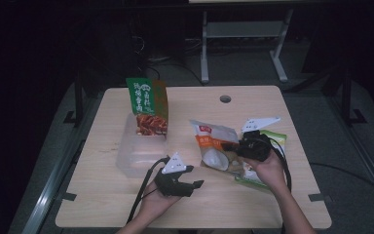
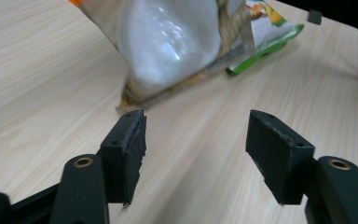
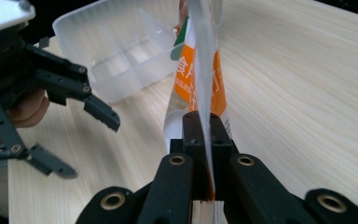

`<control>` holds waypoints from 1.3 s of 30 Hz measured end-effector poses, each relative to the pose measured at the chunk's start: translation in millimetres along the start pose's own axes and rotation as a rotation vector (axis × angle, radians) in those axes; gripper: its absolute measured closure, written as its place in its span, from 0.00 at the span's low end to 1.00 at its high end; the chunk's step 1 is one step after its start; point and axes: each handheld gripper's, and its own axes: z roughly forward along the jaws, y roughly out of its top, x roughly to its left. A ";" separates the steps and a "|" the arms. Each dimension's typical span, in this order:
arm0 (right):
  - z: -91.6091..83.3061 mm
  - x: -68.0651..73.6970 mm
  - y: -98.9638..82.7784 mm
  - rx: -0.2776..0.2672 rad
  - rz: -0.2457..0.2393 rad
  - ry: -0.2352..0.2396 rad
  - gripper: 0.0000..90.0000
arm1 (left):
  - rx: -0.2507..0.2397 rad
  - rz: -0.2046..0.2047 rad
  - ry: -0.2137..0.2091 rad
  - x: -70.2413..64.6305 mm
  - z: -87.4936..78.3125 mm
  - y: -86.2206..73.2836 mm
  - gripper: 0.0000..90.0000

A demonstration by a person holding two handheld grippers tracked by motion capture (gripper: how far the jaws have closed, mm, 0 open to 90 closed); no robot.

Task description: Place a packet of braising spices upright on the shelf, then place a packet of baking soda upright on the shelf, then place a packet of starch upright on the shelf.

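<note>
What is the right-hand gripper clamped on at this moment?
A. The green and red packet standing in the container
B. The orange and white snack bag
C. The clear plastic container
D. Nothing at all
B: in the right gripper view the right gripper has its jaws pressed together on the edge of the orange and white snack bag, and the high view shows it at that bag.

table [image 1: 126,204]: light wood | on it: clear tray [image 1: 139,151], green packet [image 1: 277,141]
</note>
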 end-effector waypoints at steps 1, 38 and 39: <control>0.7 0.5 2.1 -0.001 -0.002 -0.002 1.00 | 0.001 0.004 0.000 -0.4 -0.9 -0.4 0.41; 43.3 29.4 104.6 -0.041 -0.081 0.118 1.00 | -0.056 0.030 -0.021 -7.3 -23.9 -9.8 0.34; 45.7 30.7 107.7 -0.038 -0.083 0.122 1.00 | -0.059 0.027 -0.019 -7.7 -24.1 -8.5 0.34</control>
